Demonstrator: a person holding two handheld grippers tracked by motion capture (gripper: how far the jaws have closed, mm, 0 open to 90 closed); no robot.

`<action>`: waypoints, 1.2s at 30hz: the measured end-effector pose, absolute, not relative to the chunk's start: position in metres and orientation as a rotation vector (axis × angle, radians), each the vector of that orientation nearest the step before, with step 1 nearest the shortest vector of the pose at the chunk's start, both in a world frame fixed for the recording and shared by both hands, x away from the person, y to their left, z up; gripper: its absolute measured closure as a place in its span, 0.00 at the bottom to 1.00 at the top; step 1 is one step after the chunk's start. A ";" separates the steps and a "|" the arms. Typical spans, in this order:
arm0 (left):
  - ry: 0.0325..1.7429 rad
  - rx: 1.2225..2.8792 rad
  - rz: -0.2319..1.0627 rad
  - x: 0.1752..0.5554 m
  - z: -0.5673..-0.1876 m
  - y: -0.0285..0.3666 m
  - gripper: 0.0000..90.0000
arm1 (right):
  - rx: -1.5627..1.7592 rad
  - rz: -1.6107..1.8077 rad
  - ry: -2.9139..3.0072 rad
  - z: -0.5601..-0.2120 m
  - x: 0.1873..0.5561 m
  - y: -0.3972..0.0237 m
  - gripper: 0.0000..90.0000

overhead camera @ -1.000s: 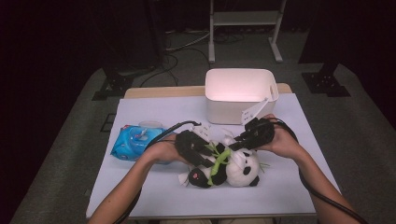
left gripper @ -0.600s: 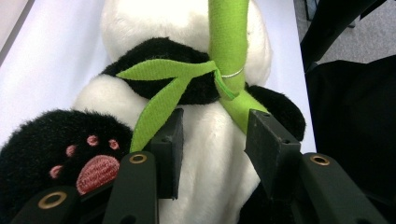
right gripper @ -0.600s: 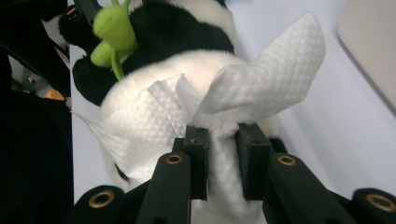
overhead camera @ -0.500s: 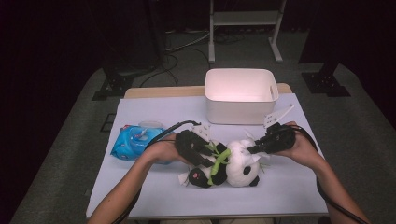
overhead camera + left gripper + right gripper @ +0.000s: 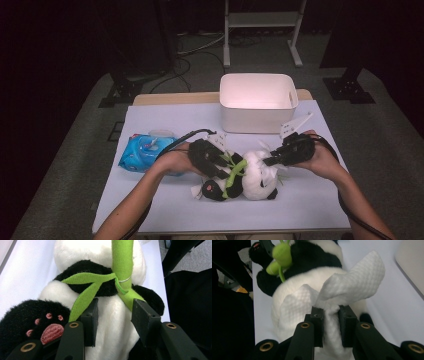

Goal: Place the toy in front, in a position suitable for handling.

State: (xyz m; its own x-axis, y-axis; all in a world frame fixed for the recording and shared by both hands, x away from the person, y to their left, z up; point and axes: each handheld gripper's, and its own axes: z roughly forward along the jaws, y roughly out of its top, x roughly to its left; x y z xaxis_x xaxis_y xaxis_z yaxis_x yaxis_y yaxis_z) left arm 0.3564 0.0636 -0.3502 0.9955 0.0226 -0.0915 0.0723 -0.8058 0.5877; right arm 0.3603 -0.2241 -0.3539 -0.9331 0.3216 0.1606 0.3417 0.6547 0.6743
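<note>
Plush panda (image 5: 245, 177) lies on its side on the white-covered bench (image 5: 150, 210), near-centre, between the two hands. Head toward the right, black foot with pink paw pads toward the left. Green bamboo stalk (image 5: 234, 174) runs across its belly.

Left gripper (image 5: 220, 167): fingers (image 5: 91, 315) clamped on the panda's white belly, one pad on each side of the plush, just beside the bamboo's leaf strip. Grip is wide, plush bulging between the pads. Left gripper view shows the pink-padded foot (image 5: 50, 326) low at left, just next to the left finger.

Right gripper (image 5: 267, 161): fingers (image 5: 318, 322) pinched shut on a bunched white wipe (image 5: 342, 292), narrow gap, cloth squeezed between the pads. The wipe fans out beyond the fingers and rests against the panda's white fur at the right end of the toy. Whether it presses on the fur or just touches, can't tell.

Blue wipe pack (image 5: 145, 152) sits on the bench left of the left hand, flap end facing far. White bin (image 5: 257, 102) stands at the far edge, right of centre, well apart from the panda.
</note>
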 end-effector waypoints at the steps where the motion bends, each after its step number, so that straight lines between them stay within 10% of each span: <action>1: 0.067 2.513 -0.102 0.356 -0.350 0.064 0.63 | -0.557 -1.157 -2.837 -0.352 0.361 -0.219 0.85; 36: 0.105 2.500 -0.089 0.354 -0.351 0.065 0.63 | -0.766 -1.272 -2.755 -0.392 0.325 -0.271 0.85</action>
